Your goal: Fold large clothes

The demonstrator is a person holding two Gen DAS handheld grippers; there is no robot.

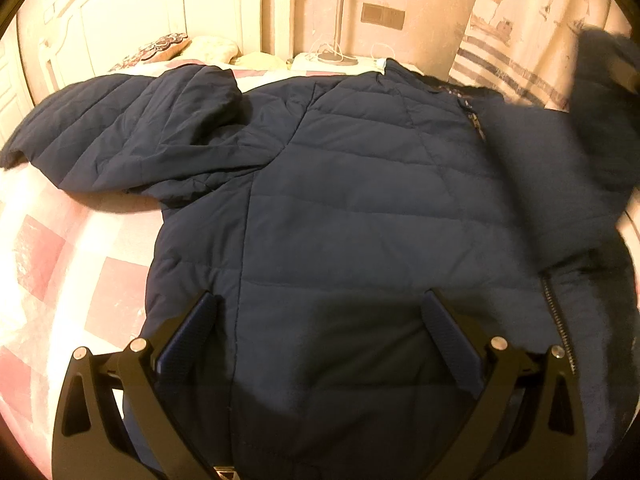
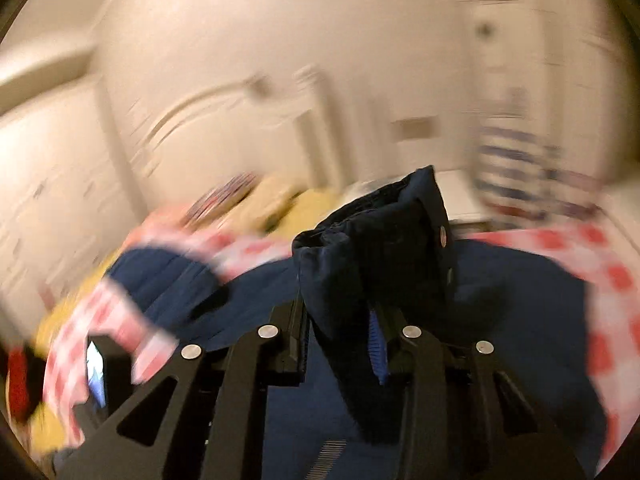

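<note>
A dark navy quilted jacket [image 1: 340,184] lies spread on the bed, one sleeve [image 1: 120,128] stretched out to the left. My left gripper [image 1: 320,300] is open, its fingers wide apart just above the jacket's lower part, holding nothing. At the right of that view a raised, blurred sleeve [image 1: 568,168] hangs over the jacket. In the right wrist view my right gripper [image 2: 344,316] is shut on that sleeve's cuff [image 2: 380,248], which stands up between the fingers; a snap button shows on it. The rest of the jacket [image 2: 520,320] lies below, blurred.
The bed has a pink and white checked cover [image 1: 60,264]. Pillows [image 1: 160,50] lie at the white headboard [image 1: 132,4]. A bedside table [image 1: 332,62] with a lamp pole and cables stands behind. A striped curtain [image 1: 512,60] hangs at the right.
</note>
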